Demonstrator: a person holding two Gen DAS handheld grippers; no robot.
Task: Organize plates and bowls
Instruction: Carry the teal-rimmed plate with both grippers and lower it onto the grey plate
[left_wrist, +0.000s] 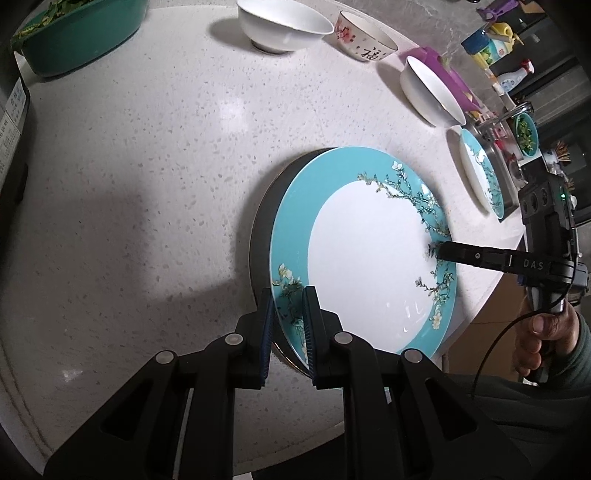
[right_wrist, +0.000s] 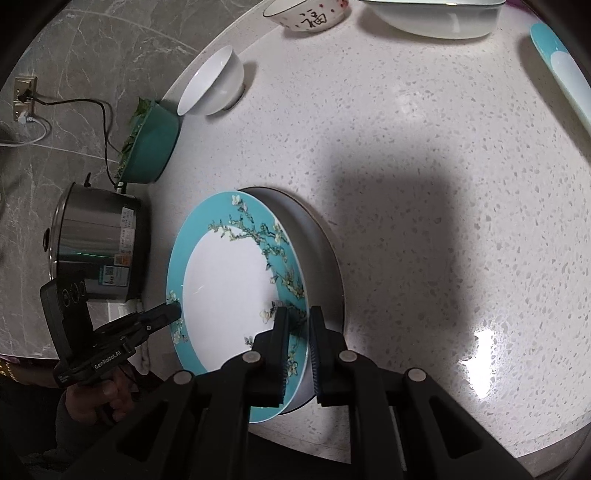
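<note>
A large teal-rimmed plate (left_wrist: 369, 258) (right_wrist: 225, 291) with a blossom pattern is held at both sides, just above a second plate (left_wrist: 261, 236) (right_wrist: 321, 251) that lies on the counter and shows only its rim. My left gripper (left_wrist: 288, 317) is shut on the near rim; the right wrist view shows it (right_wrist: 175, 312) at the plate's left edge. My right gripper (right_wrist: 298, 332) is shut on the opposite rim, and the left wrist view shows it (left_wrist: 437, 253) there. The held plate sits slightly offset from the one beneath.
On the speckled counter (left_wrist: 147, 166) stand a white bowl (left_wrist: 284, 26), a patterned bowl (left_wrist: 364, 40), another white bowl (left_wrist: 432, 92) and a small teal plate (left_wrist: 480, 173). A green basin of greens (right_wrist: 151, 147) and a steel pot (right_wrist: 96, 247) stand at the edge.
</note>
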